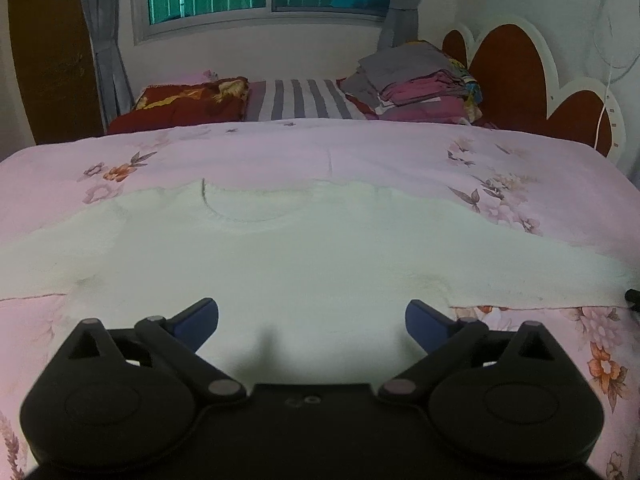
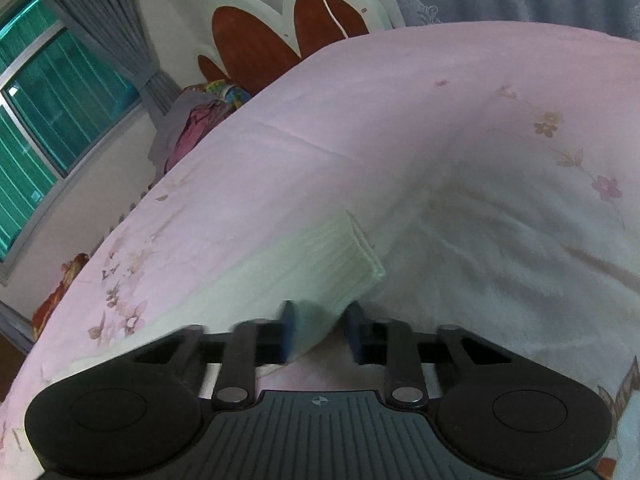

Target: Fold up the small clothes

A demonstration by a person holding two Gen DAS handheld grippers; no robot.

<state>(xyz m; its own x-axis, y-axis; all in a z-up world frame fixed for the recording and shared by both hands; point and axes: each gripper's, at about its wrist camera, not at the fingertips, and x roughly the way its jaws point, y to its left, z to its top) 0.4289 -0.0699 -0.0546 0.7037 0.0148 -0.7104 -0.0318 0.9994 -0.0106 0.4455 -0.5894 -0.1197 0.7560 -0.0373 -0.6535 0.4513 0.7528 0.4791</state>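
Note:
A pale cream long-sleeved top (image 1: pixel 304 248) lies spread flat on the pink floral bedspread (image 1: pixel 320 148), neckline away from me. My left gripper (image 1: pixel 312 322) is wide open and empty, hovering over the garment's near hem. In the right wrist view a sleeve with a ribbed cuff (image 2: pixel 348 256) lies on the bedspread (image 2: pixel 400 120). My right gripper (image 2: pixel 320 330) has its blue pads on both sides of the sleeve, with a gap still showing between them.
A stack of folded clothes (image 1: pixel 420 84) sits at the far right by the red and white headboard (image 1: pixel 516 76). A red patterned pillow (image 1: pixel 188 100) and a striped sheet (image 1: pixel 304 98) lie beyond the bedspread. A window with grey curtains is behind.

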